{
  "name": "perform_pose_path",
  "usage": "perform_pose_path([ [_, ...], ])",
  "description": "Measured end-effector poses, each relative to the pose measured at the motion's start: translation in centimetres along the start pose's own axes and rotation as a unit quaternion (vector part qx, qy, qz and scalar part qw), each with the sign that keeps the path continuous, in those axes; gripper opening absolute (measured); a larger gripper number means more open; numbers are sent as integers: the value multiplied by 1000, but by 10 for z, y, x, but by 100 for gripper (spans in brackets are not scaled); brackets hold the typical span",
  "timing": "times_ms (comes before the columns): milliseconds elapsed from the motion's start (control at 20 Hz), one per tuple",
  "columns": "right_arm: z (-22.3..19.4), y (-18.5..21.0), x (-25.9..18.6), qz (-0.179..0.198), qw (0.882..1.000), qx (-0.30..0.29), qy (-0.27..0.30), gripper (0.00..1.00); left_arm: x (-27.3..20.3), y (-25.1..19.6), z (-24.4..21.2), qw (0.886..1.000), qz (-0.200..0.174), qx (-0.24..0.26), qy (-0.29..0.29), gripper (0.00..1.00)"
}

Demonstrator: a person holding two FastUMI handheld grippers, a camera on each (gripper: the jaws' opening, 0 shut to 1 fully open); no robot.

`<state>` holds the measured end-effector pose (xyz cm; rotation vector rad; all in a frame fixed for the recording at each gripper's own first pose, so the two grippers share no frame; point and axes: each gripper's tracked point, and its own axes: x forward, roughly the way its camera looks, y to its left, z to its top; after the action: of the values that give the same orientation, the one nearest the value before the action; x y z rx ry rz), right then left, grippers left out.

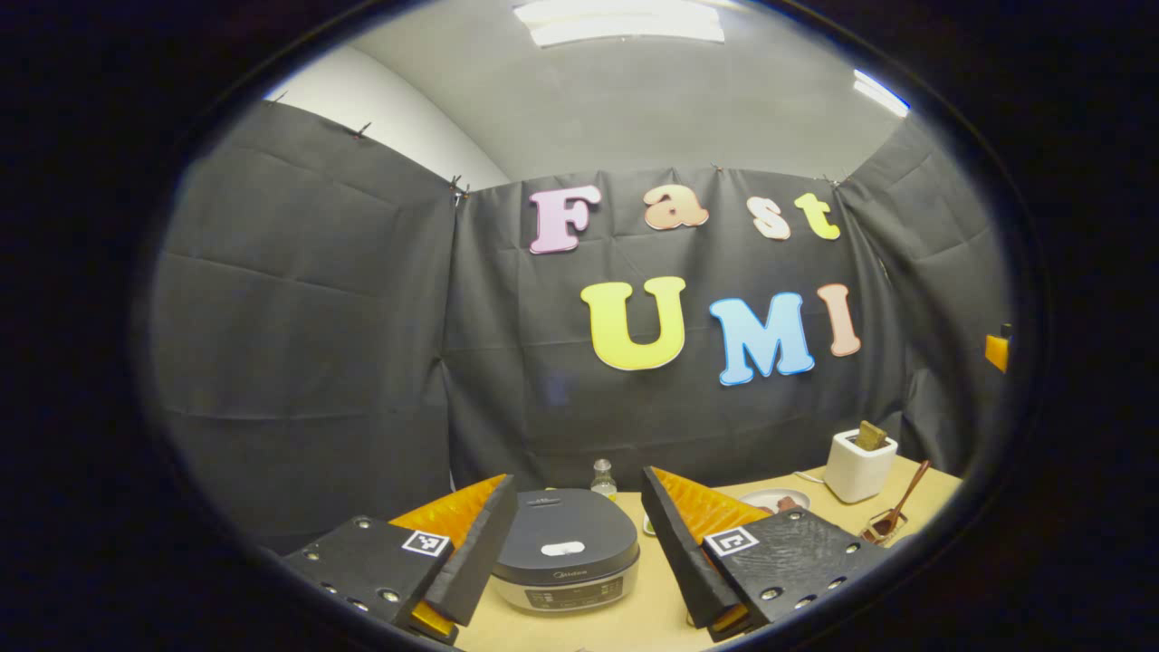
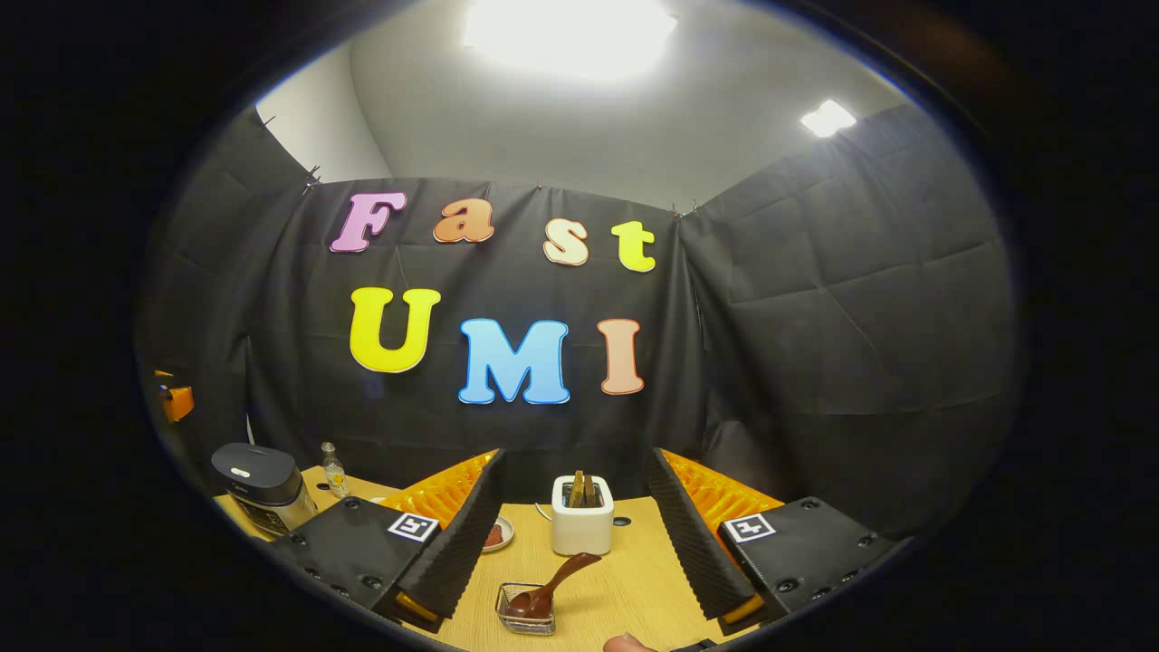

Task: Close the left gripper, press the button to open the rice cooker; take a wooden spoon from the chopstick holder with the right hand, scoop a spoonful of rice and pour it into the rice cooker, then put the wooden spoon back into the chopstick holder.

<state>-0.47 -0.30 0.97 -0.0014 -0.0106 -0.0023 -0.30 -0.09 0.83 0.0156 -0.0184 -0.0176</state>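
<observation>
Left gripper view shows the left gripper [image 1: 572,552] held wide open, aimed at the closed rice cooker [image 1: 565,561] on the wooden table [image 1: 652,616], its pale lid button [image 1: 562,548] facing up between the fingers. Right gripper view has the right gripper [image 2: 572,552] equally wide, empty, facing the white chopstick holder [image 2: 582,527] with wooden utensils standing in it; nearer sits a small glass dish [image 2: 526,608] with a wooden spoon [image 2: 552,587] resting inside. The spoon looks light and stiff, probably best pinched along its slender handle; the button likely needs a firm, centred push with fingers brought together.
</observation>
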Motion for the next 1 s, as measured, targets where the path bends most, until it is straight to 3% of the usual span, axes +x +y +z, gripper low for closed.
perform_pose_path([
  [1000,0,-18,-8,14,1000,-2,2,99,0,-11,18,1000,-15,0,-6,84],
])
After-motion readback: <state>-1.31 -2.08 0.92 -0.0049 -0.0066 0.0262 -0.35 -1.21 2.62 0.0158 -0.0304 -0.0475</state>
